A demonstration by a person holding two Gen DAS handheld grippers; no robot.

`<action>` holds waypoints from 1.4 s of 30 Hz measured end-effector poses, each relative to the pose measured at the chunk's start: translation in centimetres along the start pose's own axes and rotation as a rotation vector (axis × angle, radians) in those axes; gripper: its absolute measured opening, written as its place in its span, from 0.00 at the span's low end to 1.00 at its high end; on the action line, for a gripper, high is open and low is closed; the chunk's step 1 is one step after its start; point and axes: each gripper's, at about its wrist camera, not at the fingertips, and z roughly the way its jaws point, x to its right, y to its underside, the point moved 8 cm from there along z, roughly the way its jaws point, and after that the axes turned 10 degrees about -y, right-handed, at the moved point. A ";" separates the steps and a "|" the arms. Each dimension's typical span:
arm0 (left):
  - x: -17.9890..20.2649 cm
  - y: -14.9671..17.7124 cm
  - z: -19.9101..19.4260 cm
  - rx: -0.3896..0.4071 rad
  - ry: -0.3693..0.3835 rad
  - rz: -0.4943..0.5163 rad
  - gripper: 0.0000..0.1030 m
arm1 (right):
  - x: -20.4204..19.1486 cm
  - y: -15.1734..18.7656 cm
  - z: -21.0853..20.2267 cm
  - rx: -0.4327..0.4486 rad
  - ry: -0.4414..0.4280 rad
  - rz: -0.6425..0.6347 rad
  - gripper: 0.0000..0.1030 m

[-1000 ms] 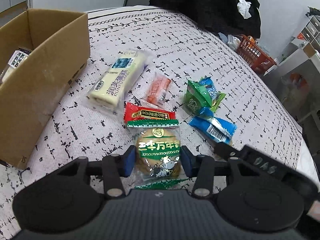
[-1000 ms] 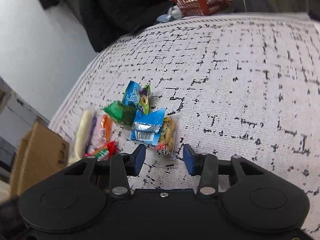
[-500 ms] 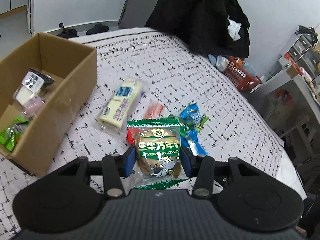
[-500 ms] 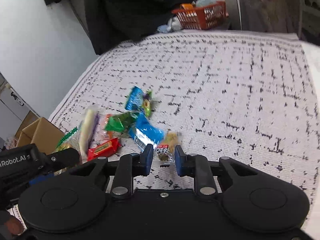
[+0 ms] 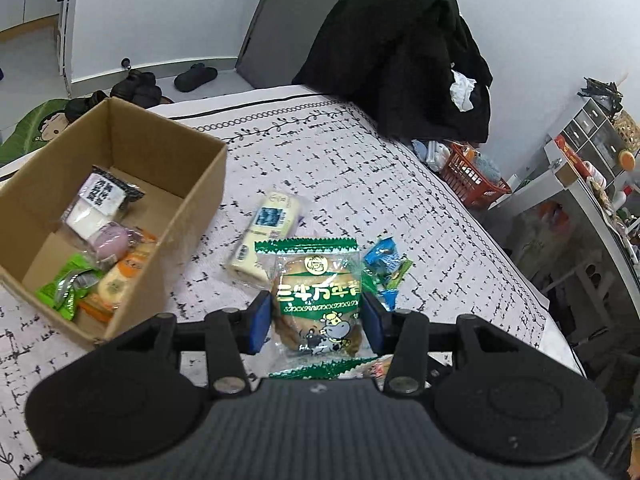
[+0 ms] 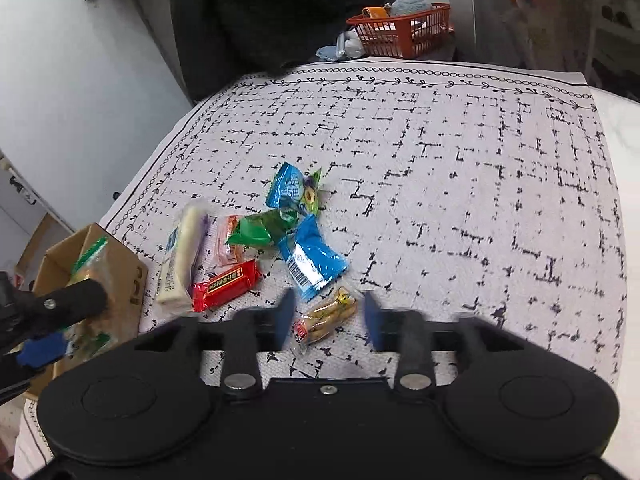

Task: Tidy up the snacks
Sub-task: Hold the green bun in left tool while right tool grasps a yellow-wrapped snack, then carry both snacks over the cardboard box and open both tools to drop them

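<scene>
My left gripper (image 5: pixel 318 314) is shut on a clear cake packet with green zigzag ends (image 5: pixel 316 280), held in the air to the right of the cardboard box (image 5: pixel 192 216). The box holds several wrapped snacks. My right gripper (image 6: pixel 328 314) hangs open over the patterned cloth, its blue fingers blurred on either side of a small clear packet of tan snacks (image 6: pixel 332 312) that lies on the cloth. Just beyond lie a blue packet (image 6: pixel 312 260), a green packet (image 6: pixel 260 230), a blue-green packet (image 6: pixel 294 190), a red bar (image 6: pixel 226 284), an orange packet (image 6: pixel 228 244) and a long cream bar (image 6: pixel 182 256).
The table's edges fall away on the right and far sides. An orange basket (image 6: pixel 404 28) and dark hanging clothes (image 5: pixel 400 60) stand past the far edge, and shelves (image 5: pixel 592 160) to the right. Bare cloth (image 6: pixel 480 180) stretches right of the snack pile.
The left gripper has lifted the cake packet off the cloth and carried it up beside the box. The right gripper narrowed over the small clear packet, then sprang wide open.
</scene>
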 end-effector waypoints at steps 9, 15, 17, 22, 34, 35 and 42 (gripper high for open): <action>-1.8 0.7 1.2 -0.029 -0.024 -0.003 0.45 | -1.0 1.0 2.3 -0.033 0.014 0.005 0.48; -2.3 1.1 2.6 -0.050 -0.034 -0.013 0.46 | -0.8 1.3 4.6 -0.058 0.030 -0.001 0.48; -2.4 1.3 3.1 -0.060 -0.043 -0.015 0.46 | -0.8 1.2 5.0 -0.055 0.031 -0.015 0.49; -2.3 1.5 4.3 -0.080 -0.060 -0.013 0.46 | -1.2 1.4 5.8 -0.057 0.058 -0.101 0.49; -2.1 0.9 3.4 -0.054 -0.059 -0.014 0.45 | -0.7 1.6 3.6 -0.066 0.045 -0.062 0.20; -2.1 0.7 3.0 -0.048 -0.055 -0.014 0.45 | -0.9 1.5 3.2 -0.059 0.040 -0.062 0.20; -2.5 -1.0 -0.3 0.013 -0.030 -0.014 0.45 | -3.7 0.2 0.2 -0.001 -0.008 -0.064 0.20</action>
